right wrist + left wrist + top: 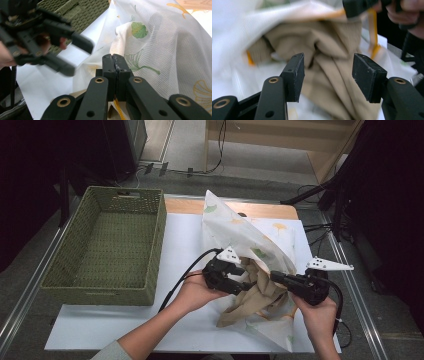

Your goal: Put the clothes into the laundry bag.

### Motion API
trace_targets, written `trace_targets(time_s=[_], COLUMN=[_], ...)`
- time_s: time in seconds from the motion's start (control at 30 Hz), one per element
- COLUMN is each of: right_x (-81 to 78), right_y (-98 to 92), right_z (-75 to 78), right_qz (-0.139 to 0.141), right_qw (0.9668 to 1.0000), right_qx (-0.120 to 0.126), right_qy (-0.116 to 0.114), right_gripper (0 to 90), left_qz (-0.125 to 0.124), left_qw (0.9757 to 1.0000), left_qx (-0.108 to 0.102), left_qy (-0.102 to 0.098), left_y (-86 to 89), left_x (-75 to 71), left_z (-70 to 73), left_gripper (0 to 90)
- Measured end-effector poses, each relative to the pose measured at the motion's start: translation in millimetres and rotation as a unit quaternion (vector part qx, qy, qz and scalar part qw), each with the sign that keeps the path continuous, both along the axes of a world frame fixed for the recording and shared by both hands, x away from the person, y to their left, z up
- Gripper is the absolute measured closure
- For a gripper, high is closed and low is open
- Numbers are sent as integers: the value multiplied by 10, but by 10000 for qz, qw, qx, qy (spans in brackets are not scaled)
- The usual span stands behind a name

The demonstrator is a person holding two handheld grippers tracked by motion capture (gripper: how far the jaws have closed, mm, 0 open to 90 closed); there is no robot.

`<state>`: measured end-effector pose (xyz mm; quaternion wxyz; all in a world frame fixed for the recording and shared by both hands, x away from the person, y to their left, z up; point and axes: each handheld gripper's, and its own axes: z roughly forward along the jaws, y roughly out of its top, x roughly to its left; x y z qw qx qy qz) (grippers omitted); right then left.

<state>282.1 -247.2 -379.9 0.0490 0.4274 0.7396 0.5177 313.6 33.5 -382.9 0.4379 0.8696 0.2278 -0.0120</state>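
One white leaf-printed bag (240, 232) is lying on the right half of the counter (125, 325), its far end rising in a peak and its near corner reaching the counter's front edge, with one tan cloth (255, 295) spilling from its mouth between the two grippers. One green woven basket (107, 247) is sitting at the left edge, well apart from the bag, leaving a bare white strip between them and along the front. The left gripper (328, 68) is holding its fingers about half open just before the tan cloth, pressing on nothing, while the right gripper (115, 66) is keeping its fingers shut on the bag's white fabric.
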Motion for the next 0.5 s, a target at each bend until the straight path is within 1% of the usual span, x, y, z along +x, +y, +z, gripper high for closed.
trace_targets(time_s=[0.07,0.2,0.33,0.37,0.47,0.5], right_x=[15,43,70,80,103,112], right_y=[10,37,64,76,103,111], right_z=[-1,1,-1,-4,-7,-6], right_qz=[6,29,63,63,83,84], right_qw=[10000,10000,10000,10000,10000,10000], right_qx=[24,13,3,-12,-23,-37], right_qy=[-12,-13,-10,0,25,-4], right_gripper=[893,893,893,893,893,894], left_qz=[43,61,105,114,145,148], left_qw=[9999,9998,9998,9998,9996,9995], left_qx=[-30,-69,33,-18,-5,16], left_qy=[86,167,159,185,254,262], left_y=[78,203,293,307,357,375], left_x=[-47,-144,-275,-302,-400,-438], left_z=[-31,-105,-185,-214,-261,-280], left_gripper=[426,425,429,430,439,440])
